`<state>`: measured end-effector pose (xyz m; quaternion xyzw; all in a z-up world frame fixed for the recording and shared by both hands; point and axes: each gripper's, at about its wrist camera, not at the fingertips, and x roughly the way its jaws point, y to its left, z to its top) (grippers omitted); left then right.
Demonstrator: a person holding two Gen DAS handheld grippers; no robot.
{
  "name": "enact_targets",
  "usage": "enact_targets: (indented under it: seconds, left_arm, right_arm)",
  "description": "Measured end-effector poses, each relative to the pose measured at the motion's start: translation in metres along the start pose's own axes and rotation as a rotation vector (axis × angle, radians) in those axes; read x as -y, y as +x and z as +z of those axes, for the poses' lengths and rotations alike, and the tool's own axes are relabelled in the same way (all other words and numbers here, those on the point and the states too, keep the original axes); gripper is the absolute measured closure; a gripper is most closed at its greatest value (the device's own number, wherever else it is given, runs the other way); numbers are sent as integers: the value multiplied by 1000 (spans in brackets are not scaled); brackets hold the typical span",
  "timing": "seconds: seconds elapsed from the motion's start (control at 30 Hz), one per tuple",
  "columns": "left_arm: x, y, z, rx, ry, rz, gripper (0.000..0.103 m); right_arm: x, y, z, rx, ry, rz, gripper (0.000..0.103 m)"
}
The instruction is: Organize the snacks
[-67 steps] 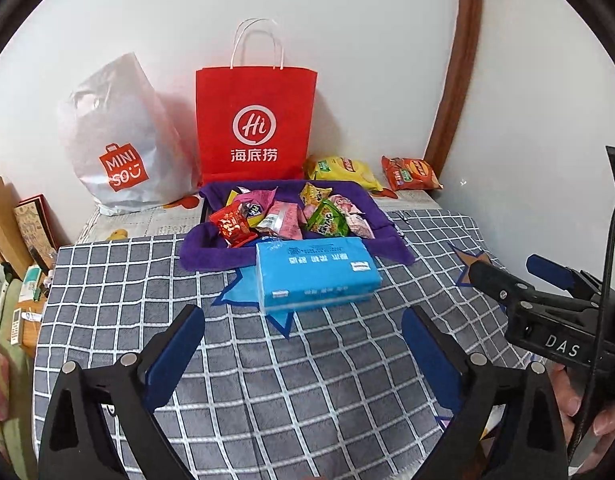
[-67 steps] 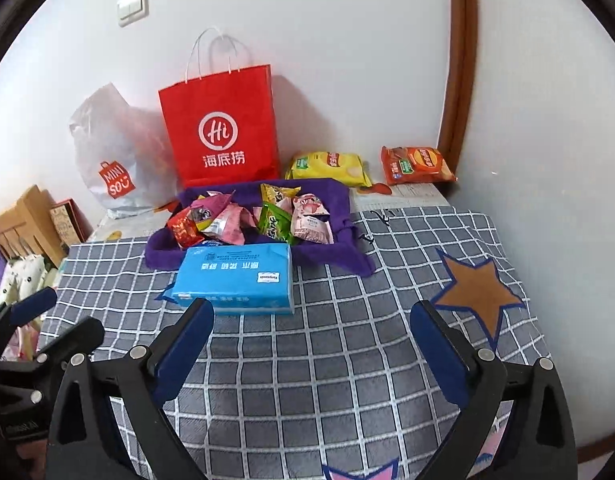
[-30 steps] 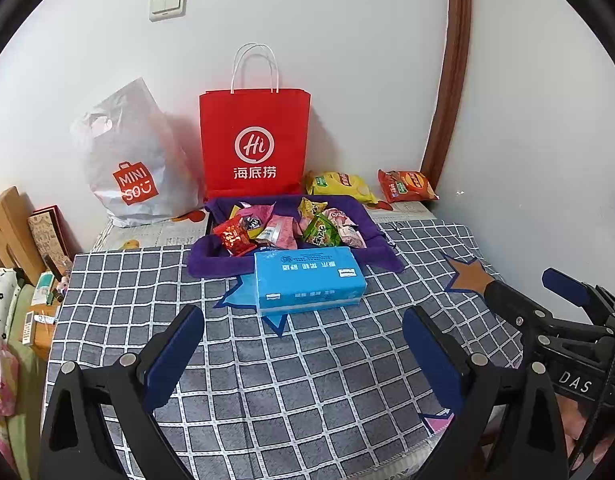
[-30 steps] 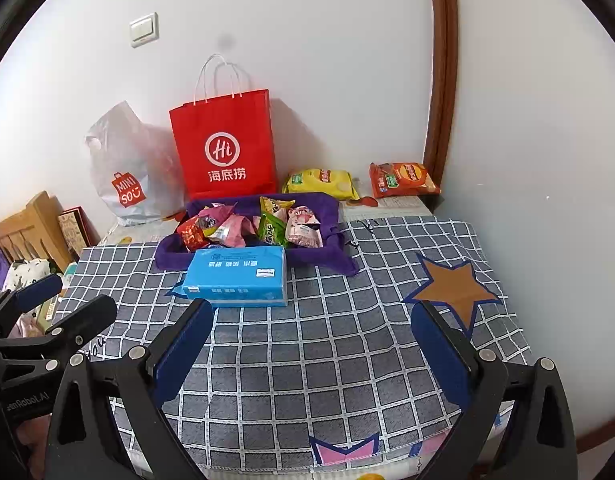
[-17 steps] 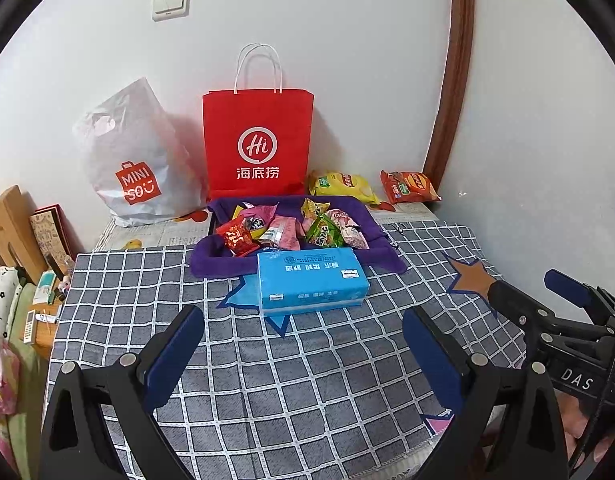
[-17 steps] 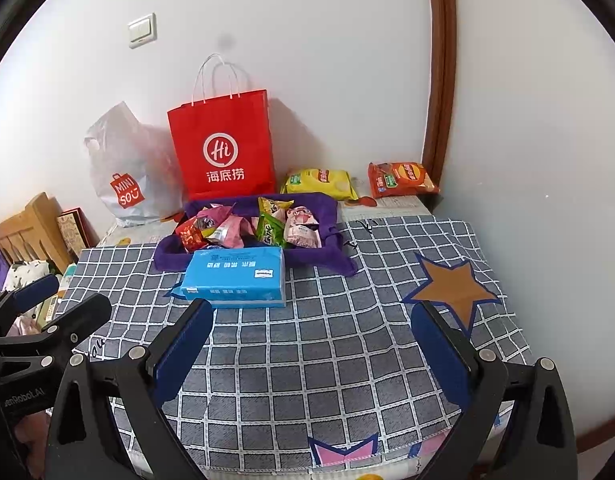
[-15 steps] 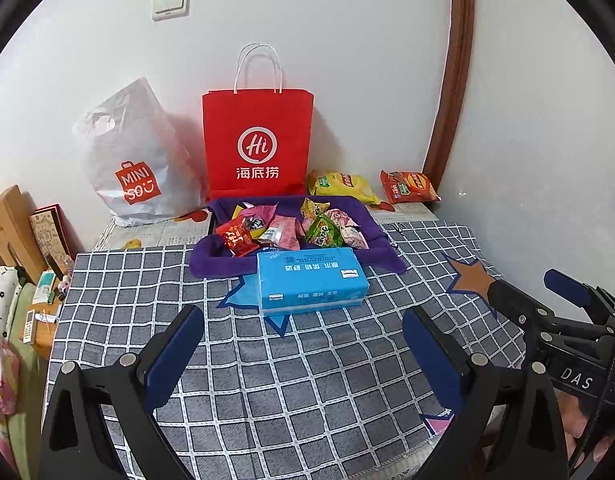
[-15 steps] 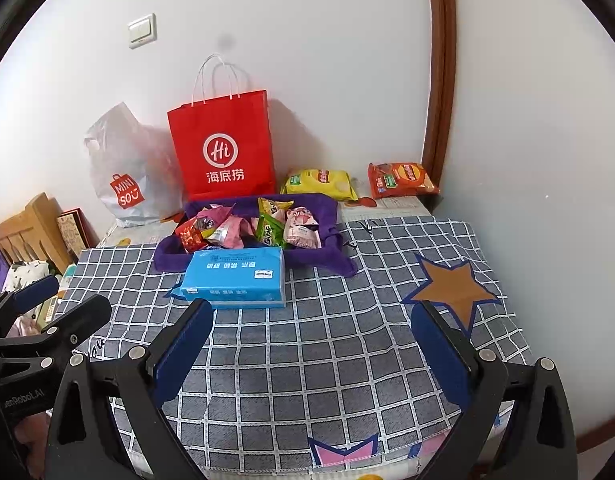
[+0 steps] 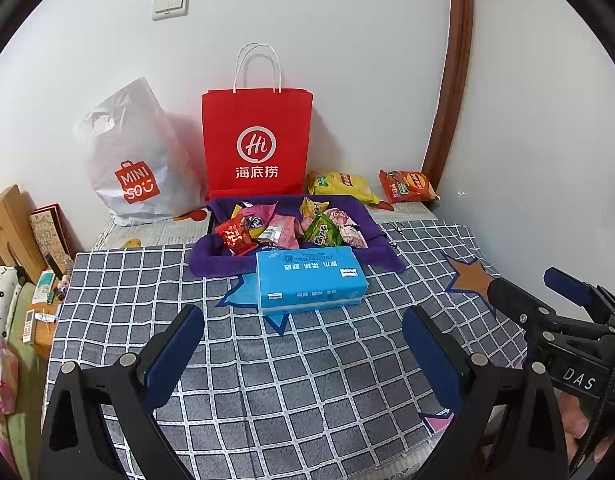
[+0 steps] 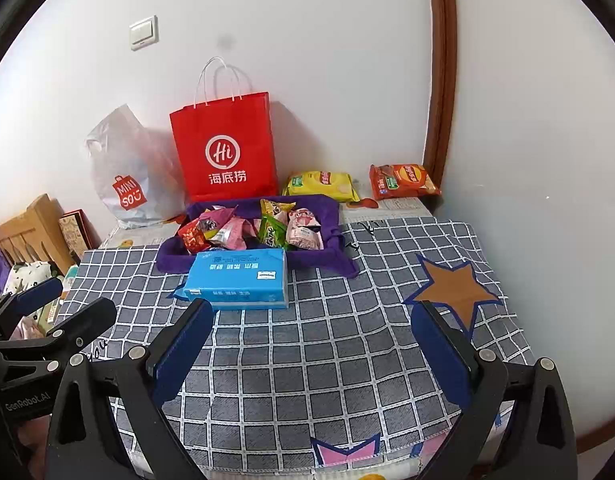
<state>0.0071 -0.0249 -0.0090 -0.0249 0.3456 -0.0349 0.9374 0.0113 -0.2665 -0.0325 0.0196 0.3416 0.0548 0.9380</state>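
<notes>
My left hand-held gripper (image 9: 303, 346) sits at bottom centre of the left wrist view, jaws spread wide, nothing between the blue pads. My right hand-held gripper (image 10: 313, 334) is at bottom centre of the right wrist view, likewise wide open and empty. Both hover over the near part of the worktop (image 9: 307, 380), which is covered w/ a grey checked cloth.

Snack packets (image 9: 291, 228) lie piled in a purple tray (image 9: 211, 254) at frame centre, well ahead of both grippers and not touching either. In the right wrist view the same pile (image 10: 251, 228) sits centre-left, above and between the pad tips. A blue tissue pack (image 9: 311, 276) lies flat just in front of the tray, touching its near edge, between the tray and my left gripper; near the pads but apart from them.

Two more snacks lie behind the tray, by the wall: a yellow chip bag (image 9: 341, 184) and an orange chip bag (image 9: 407, 186), upper right of centre, side by side, apart.

Behind the tray, upright against the wall: a red paper bag (image 9: 255, 140), and to its left a white plastic bag (image 9: 135, 160).

Right gripper is also visible at the right edge of the left wrist view, approx. level w/ the left one.
</notes>
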Motion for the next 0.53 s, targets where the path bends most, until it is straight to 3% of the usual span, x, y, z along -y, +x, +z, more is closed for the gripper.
enact_targets:
  seconds: [0.53]
  left_arm:
    - [0,0,-1,8,-3,3,3]
  right_arm:
    - [1,0,1,2,2,0,5]
